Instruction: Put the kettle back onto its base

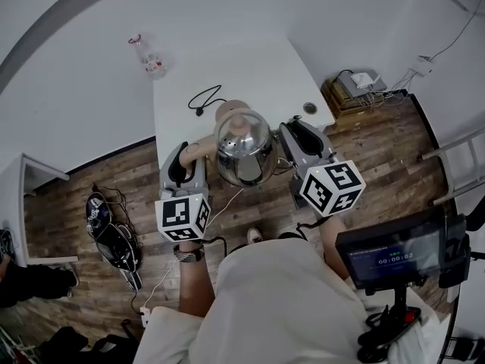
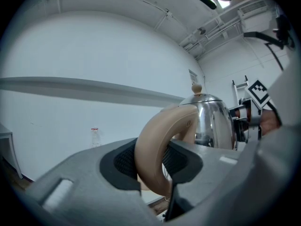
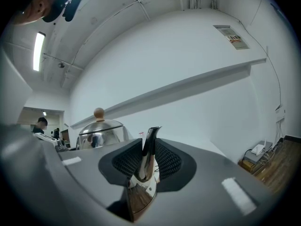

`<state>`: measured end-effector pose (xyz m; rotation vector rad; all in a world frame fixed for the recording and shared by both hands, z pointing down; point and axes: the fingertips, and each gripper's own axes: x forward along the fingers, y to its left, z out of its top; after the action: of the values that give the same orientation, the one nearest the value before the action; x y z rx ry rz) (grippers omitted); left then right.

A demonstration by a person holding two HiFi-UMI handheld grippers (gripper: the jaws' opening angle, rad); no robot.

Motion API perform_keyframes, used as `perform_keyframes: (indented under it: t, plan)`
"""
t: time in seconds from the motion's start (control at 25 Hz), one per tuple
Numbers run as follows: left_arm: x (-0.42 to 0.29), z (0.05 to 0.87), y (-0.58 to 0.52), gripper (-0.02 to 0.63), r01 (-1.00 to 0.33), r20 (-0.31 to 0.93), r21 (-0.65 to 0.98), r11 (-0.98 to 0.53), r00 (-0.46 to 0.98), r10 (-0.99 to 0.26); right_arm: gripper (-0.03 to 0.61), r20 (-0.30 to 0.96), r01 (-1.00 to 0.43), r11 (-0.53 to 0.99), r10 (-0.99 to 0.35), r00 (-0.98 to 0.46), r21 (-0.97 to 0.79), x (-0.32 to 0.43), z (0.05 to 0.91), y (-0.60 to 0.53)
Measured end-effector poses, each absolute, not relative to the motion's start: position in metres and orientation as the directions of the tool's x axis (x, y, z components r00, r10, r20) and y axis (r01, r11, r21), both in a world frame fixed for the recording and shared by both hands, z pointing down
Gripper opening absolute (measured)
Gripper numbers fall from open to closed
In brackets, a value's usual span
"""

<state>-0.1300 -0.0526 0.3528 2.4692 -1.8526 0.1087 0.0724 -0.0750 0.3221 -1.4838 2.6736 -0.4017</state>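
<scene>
A shiny steel kettle [image 1: 244, 149] with a wooden lid knob hangs over the near edge of the white table [image 1: 265, 70], carried between both grippers. My left gripper [image 1: 192, 155] is shut on its tan curved handle [image 2: 153, 147], which fills the gap between the pads of the left gripper [image 2: 151, 163]. My right gripper [image 1: 297, 138] is shut on the steel spout [image 3: 147, 150], which stands upright between the pads of the right gripper [image 3: 147, 163]. A tan round base [image 1: 228, 110] lies on the table just beyond the kettle, partly hidden by it, with a black cord [image 1: 204, 97] beside it.
A clear plastic bottle [image 1: 151, 59] lies at the table's far left corner. A small round object [image 1: 310, 108] sits near the right edge. On the wooden floor are a box with cables [image 1: 355, 89] at right and tangled gear [image 1: 110, 233] at left. A screen [image 1: 394, 255] stands near right.
</scene>
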Motion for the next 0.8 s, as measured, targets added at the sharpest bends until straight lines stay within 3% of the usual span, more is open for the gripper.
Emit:
perform_keyframes:
  t: [0.8]
  plan:
    - [-0.162,0.37,-0.116,0.126,-0.95,0.121,0.017,-0.312,0.311,-0.943,0.087,0.115,-0.836,0.471,-0.848,-0.517,-0.282,0.04,0.339,-0.135]
